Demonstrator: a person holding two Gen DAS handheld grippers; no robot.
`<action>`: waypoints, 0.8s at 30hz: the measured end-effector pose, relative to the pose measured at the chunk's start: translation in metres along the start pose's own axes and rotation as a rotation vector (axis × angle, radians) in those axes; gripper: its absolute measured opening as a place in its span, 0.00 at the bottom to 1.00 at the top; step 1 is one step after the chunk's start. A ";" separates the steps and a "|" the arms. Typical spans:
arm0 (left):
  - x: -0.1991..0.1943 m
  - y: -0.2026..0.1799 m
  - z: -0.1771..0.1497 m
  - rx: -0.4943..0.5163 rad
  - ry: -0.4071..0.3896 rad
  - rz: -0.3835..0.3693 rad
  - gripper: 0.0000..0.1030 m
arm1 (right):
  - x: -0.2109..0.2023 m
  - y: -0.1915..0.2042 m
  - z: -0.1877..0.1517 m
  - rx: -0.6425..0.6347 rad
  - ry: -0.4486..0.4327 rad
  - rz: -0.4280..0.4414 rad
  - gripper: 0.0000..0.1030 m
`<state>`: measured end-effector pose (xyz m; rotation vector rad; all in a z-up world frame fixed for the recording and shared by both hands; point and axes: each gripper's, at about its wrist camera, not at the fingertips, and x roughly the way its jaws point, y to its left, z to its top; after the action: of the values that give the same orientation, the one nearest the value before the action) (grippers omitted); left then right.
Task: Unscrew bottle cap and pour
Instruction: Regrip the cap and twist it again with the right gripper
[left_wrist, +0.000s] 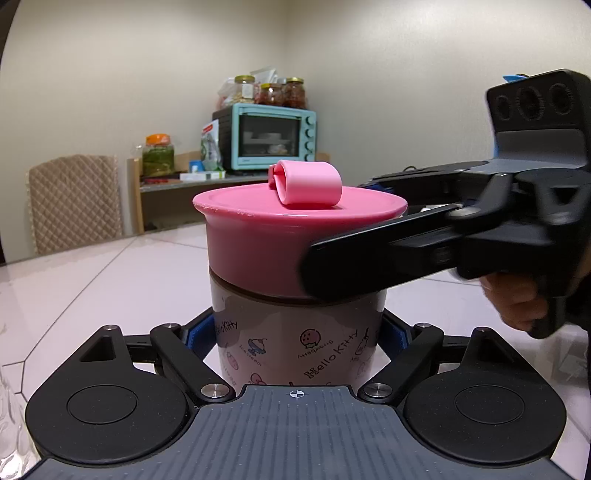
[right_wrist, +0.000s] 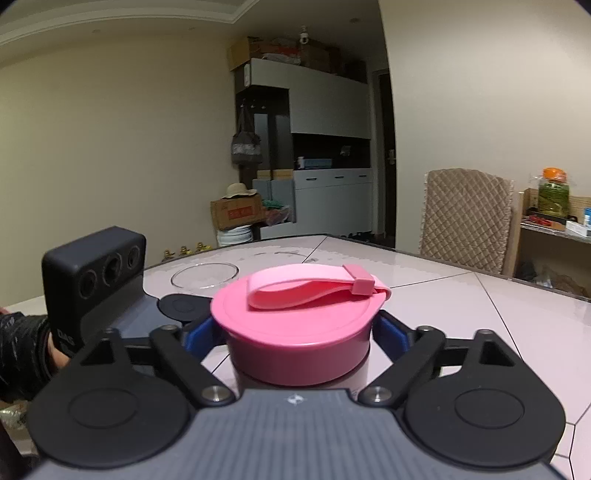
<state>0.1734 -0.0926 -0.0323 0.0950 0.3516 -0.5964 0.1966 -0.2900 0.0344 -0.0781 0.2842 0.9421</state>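
Glossy pale table (right_wrist: 461, 295) under everything, kitchen clutter behind. Bottle (left_wrist: 295, 343) stands upright near centre, Hello Kitty print on its body, pink cap (right_wrist: 295, 325) on top with a folded pink strap (right_wrist: 306, 290). Left gripper (left_wrist: 299, 332) clamps the bottle body, blue pads tight against both sides. Right gripper (right_wrist: 297, 332) straddles the cap, blue pads just beside its rim with slight gaps, not pressing. Clear glass bowl (right_wrist: 204, 275) sits farther off on the table. Teal toaster oven (left_wrist: 275, 136) on far shelf, quilted chair (left_wrist: 75, 201) left of it.
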 end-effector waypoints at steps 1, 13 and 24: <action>0.000 0.000 0.000 0.000 0.000 0.000 0.87 | -0.002 0.005 0.000 0.005 0.000 -0.026 0.91; 0.000 0.000 0.000 0.000 0.000 0.000 0.87 | -0.001 0.037 -0.012 0.057 -0.045 -0.257 0.91; 0.001 0.000 0.000 0.000 0.000 0.000 0.88 | 0.011 0.043 -0.024 0.101 -0.073 -0.362 0.91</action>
<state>0.1745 -0.0930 -0.0325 0.0953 0.3512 -0.5964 0.1631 -0.2604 0.0106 -0.0013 0.2398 0.5692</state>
